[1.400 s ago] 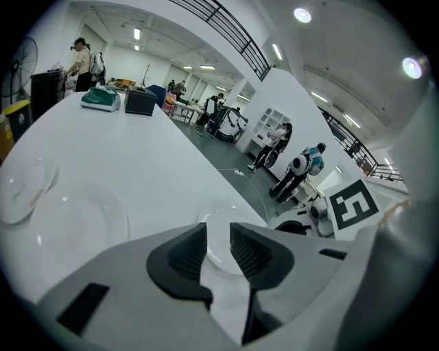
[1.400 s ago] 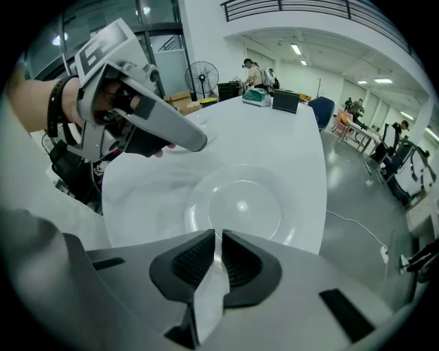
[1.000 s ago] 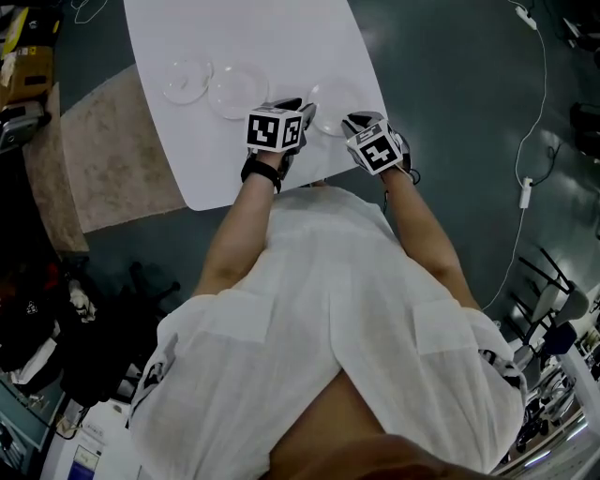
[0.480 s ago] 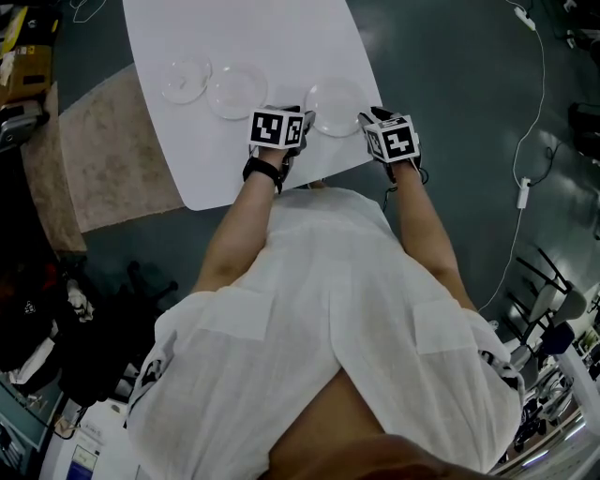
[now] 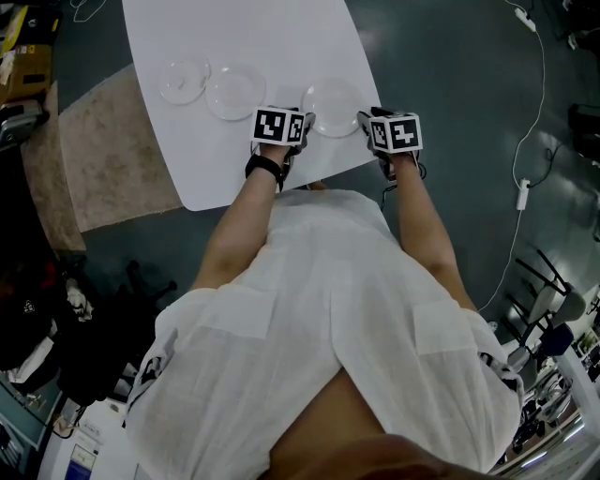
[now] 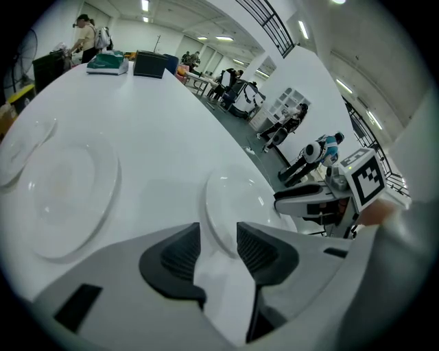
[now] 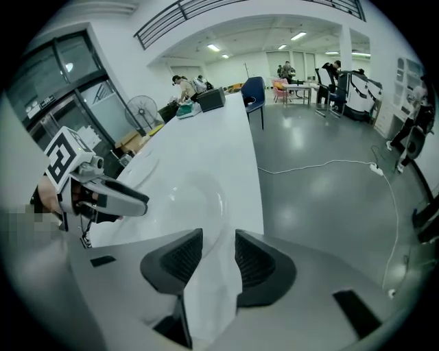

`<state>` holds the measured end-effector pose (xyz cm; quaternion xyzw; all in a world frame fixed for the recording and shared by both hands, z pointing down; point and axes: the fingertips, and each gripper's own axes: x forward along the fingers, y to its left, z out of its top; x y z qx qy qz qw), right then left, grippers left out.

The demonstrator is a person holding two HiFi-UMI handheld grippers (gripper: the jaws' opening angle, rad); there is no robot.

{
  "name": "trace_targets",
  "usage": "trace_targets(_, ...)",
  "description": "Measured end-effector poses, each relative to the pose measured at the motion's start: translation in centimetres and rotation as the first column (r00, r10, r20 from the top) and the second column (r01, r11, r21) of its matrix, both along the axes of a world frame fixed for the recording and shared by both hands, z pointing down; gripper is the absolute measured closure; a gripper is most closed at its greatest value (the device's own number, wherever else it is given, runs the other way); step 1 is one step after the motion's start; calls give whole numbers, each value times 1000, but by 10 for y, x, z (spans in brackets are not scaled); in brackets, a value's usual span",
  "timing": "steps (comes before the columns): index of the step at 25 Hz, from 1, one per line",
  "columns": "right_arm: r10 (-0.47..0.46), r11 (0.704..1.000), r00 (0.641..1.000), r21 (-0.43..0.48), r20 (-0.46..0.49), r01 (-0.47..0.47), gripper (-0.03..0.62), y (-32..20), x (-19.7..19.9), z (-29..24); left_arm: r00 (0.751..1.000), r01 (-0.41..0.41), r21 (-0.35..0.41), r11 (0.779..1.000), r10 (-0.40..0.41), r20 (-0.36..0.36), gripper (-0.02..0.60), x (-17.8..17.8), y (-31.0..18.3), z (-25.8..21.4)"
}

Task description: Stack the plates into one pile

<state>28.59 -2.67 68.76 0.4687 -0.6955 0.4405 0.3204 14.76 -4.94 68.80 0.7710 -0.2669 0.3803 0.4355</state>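
Observation:
Three white plates lie apart on the white table (image 5: 234, 28): a small one (image 5: 183, 81) at the left, a wider one (image 5: 234, 91) beside it, and a third plate (image 5: 333, 95) to the right. My left gripper (image 5: 302, 122) sits at the third plate's left rim and my right gripper (image 5: 366, 119) at its right rim. In the left gripper view the third plate's (image 6: 236, 206) edge runs into the gap of the left gripper (image 6: 218, 236), whose jaws are opening and not pressing on it. The right gripper (image 7: 218, 250) is opening too, with the plate (image 7: 195, 199) just ahead.
The table's near edge (image 5: 281, 192) runs just behind both grippers, with dark floor beyond it. A beige rug (image 5: 103, 150) lies left of the table and a cable (image 5: 530, 131) trails on the floor at the right. Boxes (image 6: 151, 63) stand at the table's far end.
The right gripper has slid right off the third plate's right side and rolled upright, its jaws wider. The left gripper has sunk a little at the plate's left rim.

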Motion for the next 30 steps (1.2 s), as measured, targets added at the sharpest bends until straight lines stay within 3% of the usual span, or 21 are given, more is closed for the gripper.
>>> trace_targets(7, -19, 999, 999, -37, 41, 20, 424, -7, -4, 0, 1000, 10, -11, 1000, -10, -21, 402, 2, -6, -2)
trace_targets(13, -63, 998, 998, -27, 30, 64, 441, -14, -19, 2, 1000, -1, 17, 1000, 1, 13, 403, 4, -9, 0)
trace_targets(19, -111, 994, 994, 4, -9, 111, 431, -14, -25, 2, 998, 39, 78, 996, -42, 41, 476, -3, -13, 3)
trace_targets(30, 10, 1000, 1000, 12, 14, -10, 464, -14, -22, 1, 993, 90, 80, 993, -96, 68, 480, -4, -13, 2)
